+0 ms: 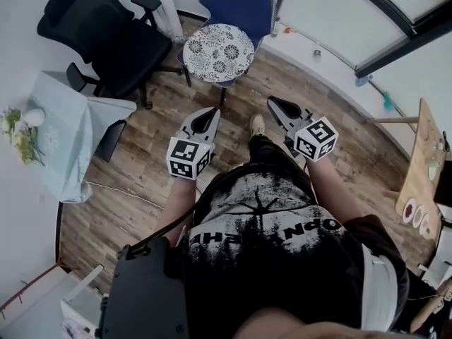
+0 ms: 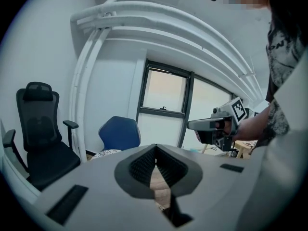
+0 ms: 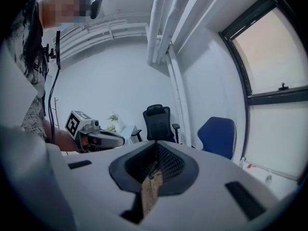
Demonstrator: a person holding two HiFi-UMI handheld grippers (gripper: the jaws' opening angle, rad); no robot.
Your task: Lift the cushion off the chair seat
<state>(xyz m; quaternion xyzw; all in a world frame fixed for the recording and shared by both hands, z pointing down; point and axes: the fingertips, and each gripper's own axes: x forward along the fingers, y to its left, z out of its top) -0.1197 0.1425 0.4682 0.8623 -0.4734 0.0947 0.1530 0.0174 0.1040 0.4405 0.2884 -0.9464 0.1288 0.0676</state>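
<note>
Both tongs are shut tip to tip with nothing between the jaws: my left gripper (image 1: 207,115) and right gripper (image 1: 277,104) are held out over the wooden floor (image 1: 141,164). The patterned cushion (image 1: 217,51) lies flat on the blue chair (image 1: 244,2) seat ahead, apart from both. A black office chair (image 1: 106,37) stands to its left.

Ahead of the jaws, white cushion (image 1: 218,52) with a dark flower print — on a blue chair (image 1: 240,2). Left of them, black office chair (image 1: 106,37) and pale mint cloth (image 1: 63,133). Below, brown wood-plank floor (image 1: 162,182). Behind, black shirt (image 1: 275,239) with white print.
</note>
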